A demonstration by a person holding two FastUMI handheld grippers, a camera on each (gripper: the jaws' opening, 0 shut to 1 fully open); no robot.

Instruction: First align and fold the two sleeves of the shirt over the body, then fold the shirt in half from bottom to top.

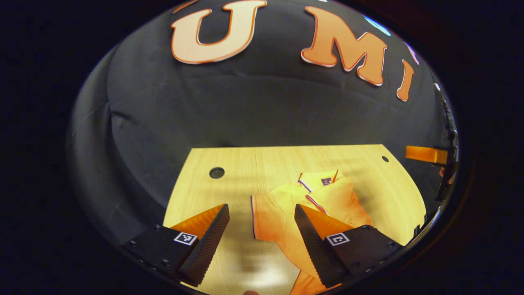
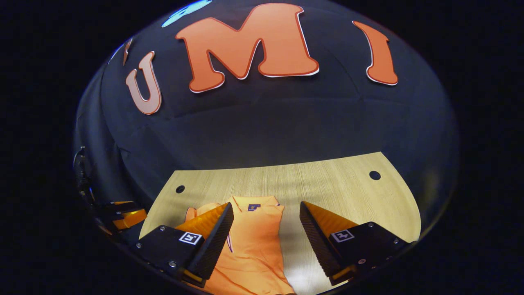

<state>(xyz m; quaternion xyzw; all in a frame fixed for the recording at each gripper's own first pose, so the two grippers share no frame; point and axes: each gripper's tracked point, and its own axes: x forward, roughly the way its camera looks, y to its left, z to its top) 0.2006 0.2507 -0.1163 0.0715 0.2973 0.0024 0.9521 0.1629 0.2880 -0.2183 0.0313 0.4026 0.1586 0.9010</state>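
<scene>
Orange polo shirt point(image 2: 254, 246) with white-and-purple trim on collar point(image 1: 317, 180) and sleeve hem, on light wood-grain table point(image 2: 339, 184).

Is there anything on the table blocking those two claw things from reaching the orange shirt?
Nothing visible does. The shirt lies alone on the wooden table, and both the left gripper and right gripper hang open above it.

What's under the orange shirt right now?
The shirt lies on the wooden table, whose bare top shows all around it. Whatever is beneath the cloth itself is covered and cannot be seen.
</scene>
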